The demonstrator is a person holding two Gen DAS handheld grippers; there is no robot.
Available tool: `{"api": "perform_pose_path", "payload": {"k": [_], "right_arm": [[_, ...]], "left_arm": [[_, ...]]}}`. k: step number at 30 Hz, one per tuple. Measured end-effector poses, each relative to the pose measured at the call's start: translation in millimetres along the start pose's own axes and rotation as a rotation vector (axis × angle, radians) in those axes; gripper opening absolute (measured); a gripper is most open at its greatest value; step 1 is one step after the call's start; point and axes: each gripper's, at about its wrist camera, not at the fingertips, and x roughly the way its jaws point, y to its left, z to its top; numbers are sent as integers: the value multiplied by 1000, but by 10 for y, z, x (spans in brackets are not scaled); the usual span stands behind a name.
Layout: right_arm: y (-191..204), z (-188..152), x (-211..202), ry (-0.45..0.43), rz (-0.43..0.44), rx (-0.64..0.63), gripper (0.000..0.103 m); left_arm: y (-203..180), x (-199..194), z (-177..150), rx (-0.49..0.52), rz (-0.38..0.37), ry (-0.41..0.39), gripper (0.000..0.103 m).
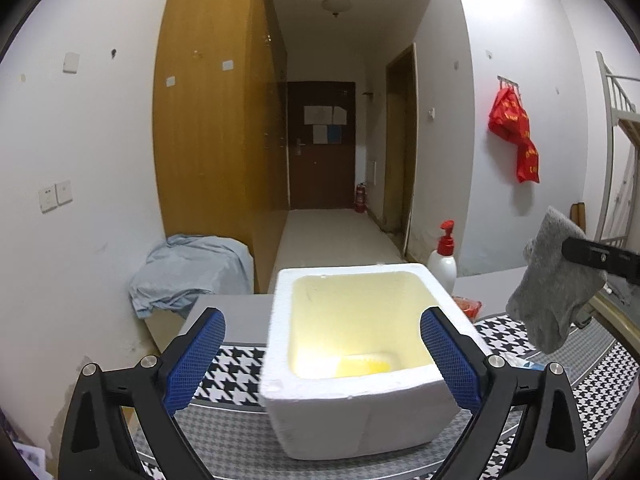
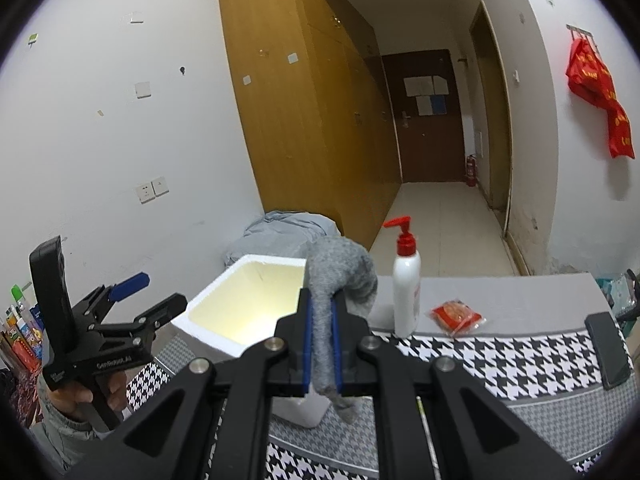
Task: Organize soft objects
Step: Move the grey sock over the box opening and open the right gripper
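A white foam box point(image 1: 352, 400) with a pale yellow inside stands on the houndstooth cloth; it also shows in the right wrist view point(image 2: 240, 308). My left gripper point(image 1: 322, 360) is open, its blue pads on either side of the box's near rim; it shows in the right wrist view point(image 2: 150, 290) too. My right gripper point(image 2: 321, 316) is shut on a grey sock point(image 2: 340, 276), held in the air above the table, right of the box. The sock point(image 1: 556, 280) hangs at the right in the left wrist view.
A white pump bottle point(image 2: 406, 292) with a red top stands behind the box. A red snack packet point(image 2: 458, 317) lies beside it. A black phone point(image 2: 610, 352) lies at the table's right. A blue cloth heap point(image 1: 188, 268) sits left, behind the table.
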Motion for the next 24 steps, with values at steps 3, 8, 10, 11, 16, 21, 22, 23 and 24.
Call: {"api": "perform_pose_path", "payload": {"k": [3, 8, 10, 11, 16, 21, 22, 23, 24], "right_arm": [[87, 72, 58, -6, 12, -24, 11], [203, 171, 201, 0, 34, -44, 11], [260, 199, 252, 0, 49, -51, 11], [286, 217, 278, -3, 55, -54, 11], [394, 281, 420, 0, 85, -64, 11], [511, 306, 605, 25, 110, -75, 11], [541, 311, 656, 34, 117, -75, 11], [557, 307, 696, 41, 122, -73, 11], [568, 300, 753, 51, 127, -70, 12]], "left_arm": [[64, -8, -4, -5, 7, -2, 99], [132, -60, -35, -4, 17, -10, 99], [171, -75, -42, -7, 24, -13, 99], [194, -87, -48, -8, 31, -17, 99], [290, -118, -97, -17, 41, -19, 99], [408, -159, -189, -31, 55, -16, 99], [448, -170, -210, -40, 61, -15, 99], [471, -175, -222, -46, 63, -15, 99], [500, -181, -239, -52, 64, -14, 99]]}}
